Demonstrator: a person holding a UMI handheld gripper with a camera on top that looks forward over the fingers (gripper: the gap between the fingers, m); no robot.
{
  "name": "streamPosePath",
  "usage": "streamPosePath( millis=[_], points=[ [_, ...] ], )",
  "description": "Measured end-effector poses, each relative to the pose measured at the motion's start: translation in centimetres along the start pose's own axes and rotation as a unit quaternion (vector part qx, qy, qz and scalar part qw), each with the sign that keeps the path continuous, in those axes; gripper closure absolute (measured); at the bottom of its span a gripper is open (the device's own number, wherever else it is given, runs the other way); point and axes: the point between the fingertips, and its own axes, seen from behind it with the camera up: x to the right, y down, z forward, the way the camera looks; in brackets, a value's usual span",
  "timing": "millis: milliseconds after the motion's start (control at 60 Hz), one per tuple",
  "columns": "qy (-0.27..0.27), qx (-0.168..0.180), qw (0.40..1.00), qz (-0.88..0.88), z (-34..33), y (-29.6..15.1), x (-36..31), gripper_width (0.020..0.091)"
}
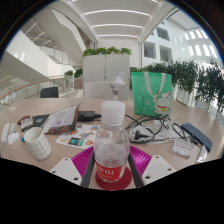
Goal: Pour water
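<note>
Where the pink pads flank it, the water bottle (112, 150) seems clamped between the jaws.

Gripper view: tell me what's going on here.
A hand-held gripper has a clear water bottle with a white cap and red label upright between its pink-padded fingers, which seem closed on it. A white cup stands on the cluttered table to one side. Pouring hasn't started.
</note>
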Motion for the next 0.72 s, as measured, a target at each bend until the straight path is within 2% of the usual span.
streamPosePath(
  millis=[33,83,133,367,567,717],
  points=[
    [-0.006,-0.018,1.0,0.0,-0.3,1.1,0.1,0.0424],
    [-0.014,-0.019,1.0,0.005,-1.7,1.2,-0.1,0.0332],
    [-0.015,-0.021,1.0,0.013,-3.2,1.3,-0.2,0.0286],
    [0.012,-0.026,0.999,0.021,-14.1,0.0,-1.0,0.0291],
    [0.063,-0.003,0.997,-0.041,-24.2,-3.3,-4.8,0.0299],
    [0.06,0.012,0.997,-0.037,-30.4,-5.2,-9.4,0.0301]
  ],
)
